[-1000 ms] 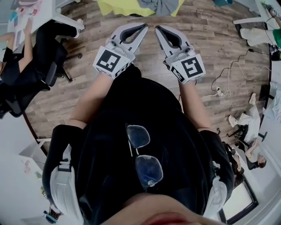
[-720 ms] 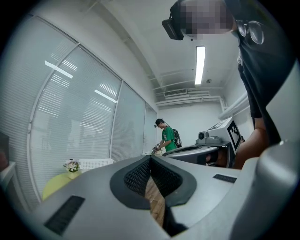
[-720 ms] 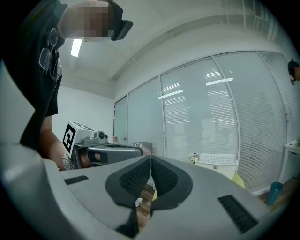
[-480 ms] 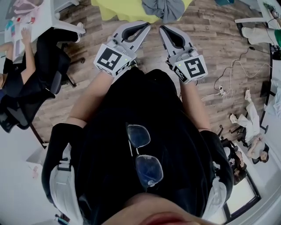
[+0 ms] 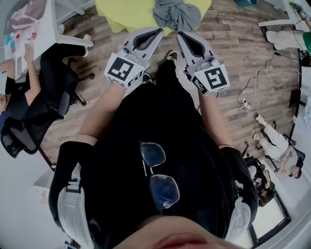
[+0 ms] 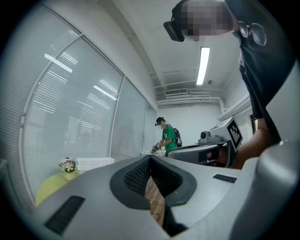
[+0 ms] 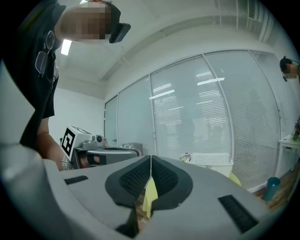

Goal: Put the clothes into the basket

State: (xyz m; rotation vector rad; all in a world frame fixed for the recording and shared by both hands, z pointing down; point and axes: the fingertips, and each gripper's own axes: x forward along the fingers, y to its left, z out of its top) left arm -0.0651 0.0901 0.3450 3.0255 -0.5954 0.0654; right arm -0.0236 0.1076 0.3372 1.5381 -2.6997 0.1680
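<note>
Closer now, grey clothes (image 5: 177,14) on a yellow table (image 5: 121,9) lie just ahead of my left gripper (image 5: 158,32) and right gripper (image 5: 180,35), both closed tight and empty.

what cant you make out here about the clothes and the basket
Head view: grey clothes bunched, cut by the top edge; piece count unclear.
Head view: yellow table mostly beyond the top edge.
Right gripper view: basket seen side-on, its foot behind the right hand-held gripper; contents hidden.
</note>
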